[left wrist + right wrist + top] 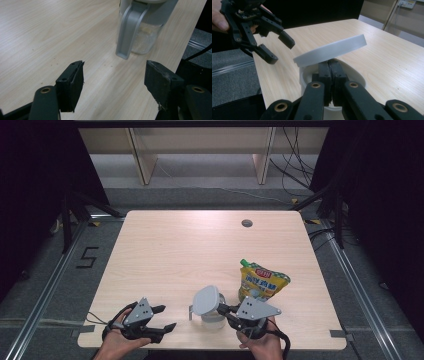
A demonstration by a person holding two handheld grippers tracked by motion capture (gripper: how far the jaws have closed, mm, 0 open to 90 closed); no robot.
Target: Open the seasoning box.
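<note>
The right gripper (331,75) has its jaws pressed together at the rim of the clear jug (143,37), under its tilted grey lid (330,51); whether they pinch the lid's tab is hidden. The left gripper (161,318) is spread wide and empty, just beside the jug's handle (127,32). The jug stands near the front edge of the pale wooden table (175,250). Behind it lies a yellow pouch (261,282), its print too small to read. On the grey floor, tape forms a "5" (88,257).
</note>
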